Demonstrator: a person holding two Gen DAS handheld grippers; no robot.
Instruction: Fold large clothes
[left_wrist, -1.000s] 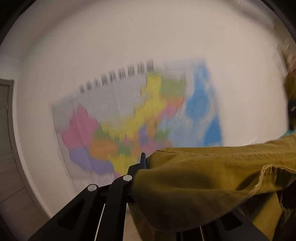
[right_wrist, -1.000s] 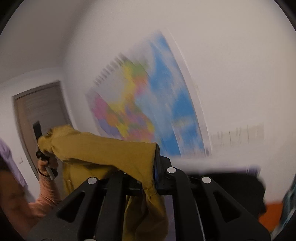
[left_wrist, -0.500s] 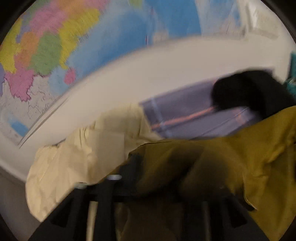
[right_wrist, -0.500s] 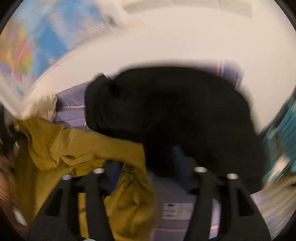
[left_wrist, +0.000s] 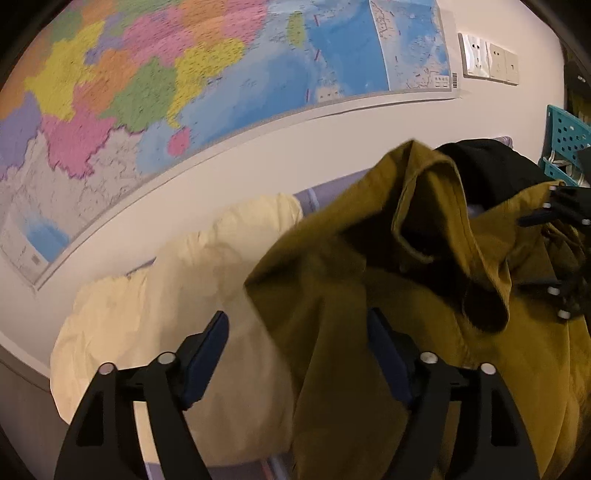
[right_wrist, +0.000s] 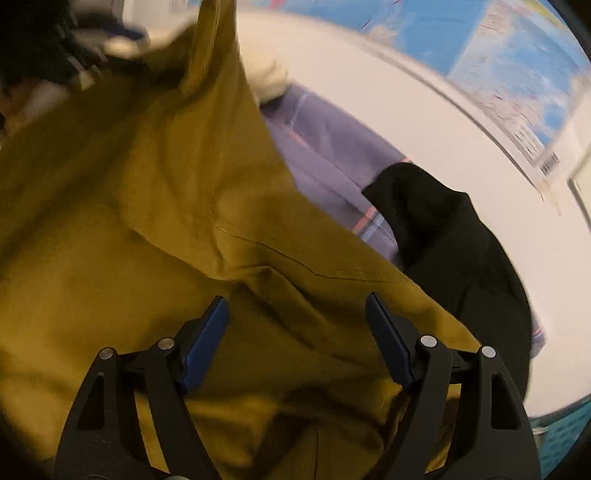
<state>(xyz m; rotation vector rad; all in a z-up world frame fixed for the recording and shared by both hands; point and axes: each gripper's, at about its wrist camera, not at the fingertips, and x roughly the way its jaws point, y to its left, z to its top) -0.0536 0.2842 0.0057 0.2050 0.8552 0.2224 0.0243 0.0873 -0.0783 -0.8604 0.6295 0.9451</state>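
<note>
Left gripper (left_wrist: 297, 343): fingers spread wide, gripping nothing; the mustard garment (left_wrist: 424, 295) is heaped from 12 to 3 o'clock, draped against the right finger; cream pillow (left_wrist: 166, 295) at 10 o'clock. Right gripper (right_wrist: 297, 328): fingers wide apart, empty, over the garment; black garment (right_wrist: 454, 240) at 2 o'clock.

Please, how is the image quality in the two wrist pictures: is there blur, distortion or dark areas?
Left wrist view: mostly sharp; fisheye bends the wall map edge; deep shadow in the mustard garment folds. Right wrist view: map and upper left corner smeared by motion, dim warm light, black garment shows no detail.
</note>
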